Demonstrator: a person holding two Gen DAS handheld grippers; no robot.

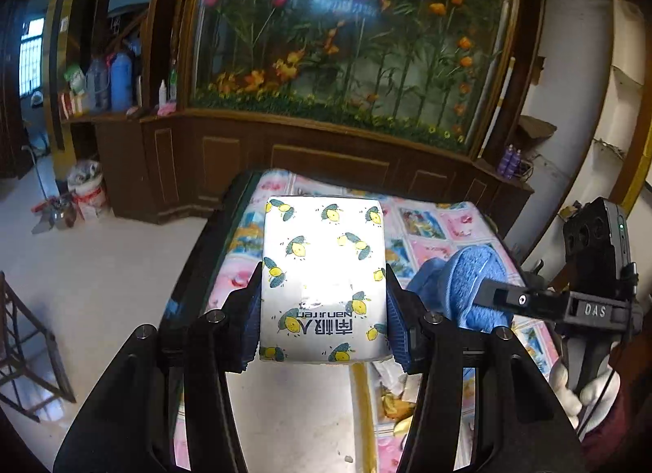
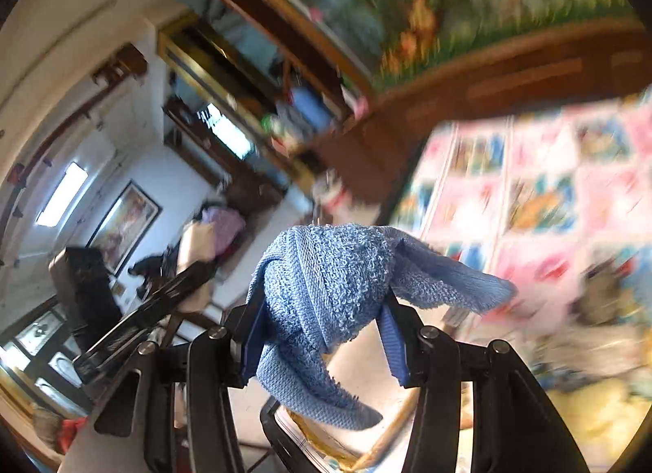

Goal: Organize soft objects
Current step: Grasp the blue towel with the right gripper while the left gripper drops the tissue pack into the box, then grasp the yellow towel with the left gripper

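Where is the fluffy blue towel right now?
The blue towel is bunched up between the right gripper's pads, held up in the air. In the left wrist view it sits right of the lemon-print pack, above the colourful patterned tablecloth.

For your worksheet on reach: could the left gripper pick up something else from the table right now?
Probably not. The left gripper is already shut on a pack of tissues, so its jaws are full; it would have to set that down first.

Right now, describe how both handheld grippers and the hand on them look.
The left gripper and right gripper are black, with silver pivot pins and ribbed blue pads lining the jaws. The right one carries a "DAS" marking, a camera block with a green light, and a thin black cable. A white glove grips its handle.
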